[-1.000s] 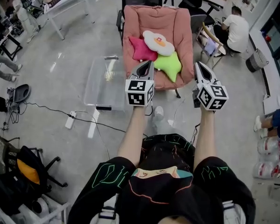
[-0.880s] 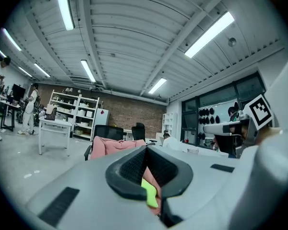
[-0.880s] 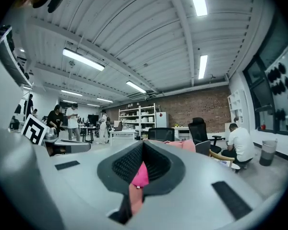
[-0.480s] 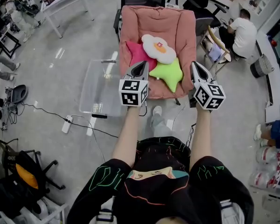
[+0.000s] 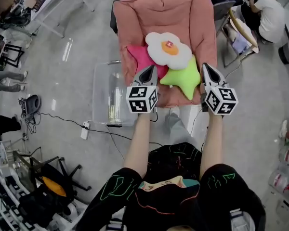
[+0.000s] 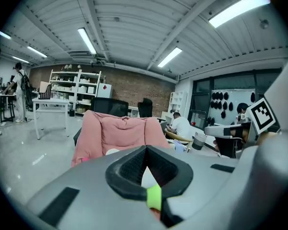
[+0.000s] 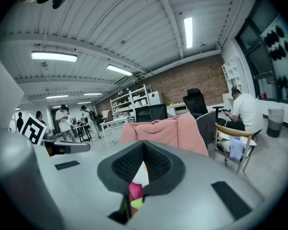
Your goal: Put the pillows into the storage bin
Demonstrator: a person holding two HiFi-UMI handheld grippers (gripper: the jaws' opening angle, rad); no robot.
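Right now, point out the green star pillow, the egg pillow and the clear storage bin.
green star pillow point(image 5: 182, 77), head view, centre of the star.
egg pillow point(image 5: 169, 48), head view, its orange yolk.
clear storage bin point(image 5: 96, 93), head view, its left wall.

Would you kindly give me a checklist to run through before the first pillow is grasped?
1. Pillows lie on the pink chair (green star pillow, white flower pillow, pink pillow): ok.
2. The storage bin stands beside the chair: ok.
3. Bin's top open: cannot tell.
4. Jaws of the left gripper apart for grasping: not ok, shut and empty.
5. Jaws of the right gripper apart: not ok, shut and empty.
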